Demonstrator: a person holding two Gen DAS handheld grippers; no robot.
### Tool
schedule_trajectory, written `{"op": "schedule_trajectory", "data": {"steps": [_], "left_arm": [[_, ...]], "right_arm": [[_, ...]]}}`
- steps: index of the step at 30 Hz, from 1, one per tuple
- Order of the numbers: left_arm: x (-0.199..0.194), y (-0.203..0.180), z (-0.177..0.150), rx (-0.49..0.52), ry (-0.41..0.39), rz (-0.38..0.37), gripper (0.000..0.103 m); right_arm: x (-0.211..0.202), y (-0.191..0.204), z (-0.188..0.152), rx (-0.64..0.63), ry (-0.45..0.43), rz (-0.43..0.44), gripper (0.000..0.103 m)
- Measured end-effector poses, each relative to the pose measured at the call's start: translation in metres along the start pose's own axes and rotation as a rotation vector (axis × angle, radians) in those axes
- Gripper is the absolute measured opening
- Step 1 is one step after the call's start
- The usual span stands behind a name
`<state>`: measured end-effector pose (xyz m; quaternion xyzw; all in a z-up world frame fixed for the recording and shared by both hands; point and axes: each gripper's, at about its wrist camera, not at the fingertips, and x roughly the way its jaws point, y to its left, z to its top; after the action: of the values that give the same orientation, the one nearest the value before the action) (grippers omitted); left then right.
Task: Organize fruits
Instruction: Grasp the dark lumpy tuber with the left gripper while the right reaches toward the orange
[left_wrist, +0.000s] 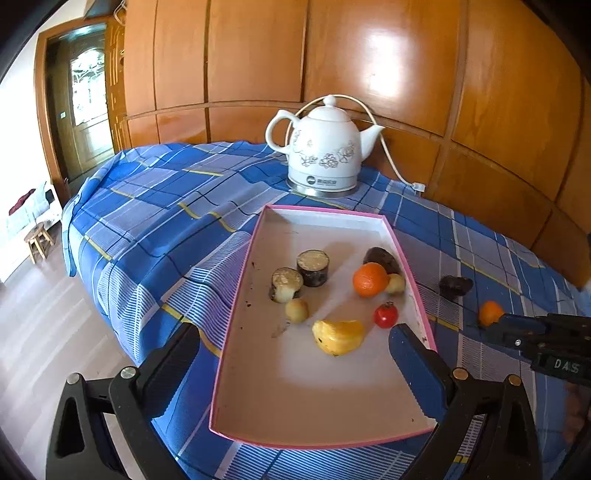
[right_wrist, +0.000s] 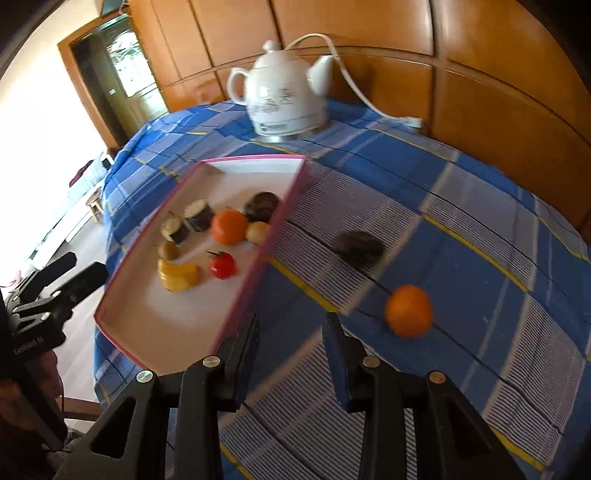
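Note:
A pink-rimmed white tray (left_wrist: 295, 387) lies on the blue plaid cloth. In it are an orange (left_wrist: 370, 279), a tomato (left_wrist: 386, 314), a yellow banana piece (left_wrist: 338, 336), two dark cut cylinders (left_wrist: 312, 267), a dark lump and two small pale fruits. On the cloth right of the tray lie a small orange (right_wrist: 408, 311) and a dark lump (right_wrist: 360, 246). My left gripper (left_wrist: 295, 350) is wide open over the tray's near end, holding nothing. My right gripper (right_wrist: 290, 332) stands slightly open and empty over the cloth, just right of the tray rim and left of the small orange.
A white ceramic kettle (left_wrist: 325, 147) on a metal base stands behind the tray, its cord running to a plug (left_wrist: 417, 186) by the wooden wall panels. The cloth drops off the table's left edge (left_wrist: 85, 236) to the floor. A small stool stands far left.

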<state>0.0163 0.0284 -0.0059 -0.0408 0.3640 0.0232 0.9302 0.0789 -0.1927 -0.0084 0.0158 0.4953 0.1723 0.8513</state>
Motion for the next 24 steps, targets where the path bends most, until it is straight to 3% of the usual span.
{"op": "schedule_trajectory", "data": {"steps": [16, 22, 24], "left_arm": [[-0.003, -0.032, -0.002, 0.104, 0.019, -0.045, 0.103], [0.013, -0.047, 0.003, 0.150, 0.109, -0.075, 0.103], [0.013, -0.052, 0.006, 0.160, 0.107, -0.086, 0.103]], "right_arm": [[-0.032, -0.058, -0.014, 0.014, -0.005, -0.124, 0.036], [-0.037, -0.098, -0.017, 0.059, -0.002, -0.194, 0.036], [-0.036, -0.113, -0.021, 0.096, -0.004, -0.212, 0.036]]}}
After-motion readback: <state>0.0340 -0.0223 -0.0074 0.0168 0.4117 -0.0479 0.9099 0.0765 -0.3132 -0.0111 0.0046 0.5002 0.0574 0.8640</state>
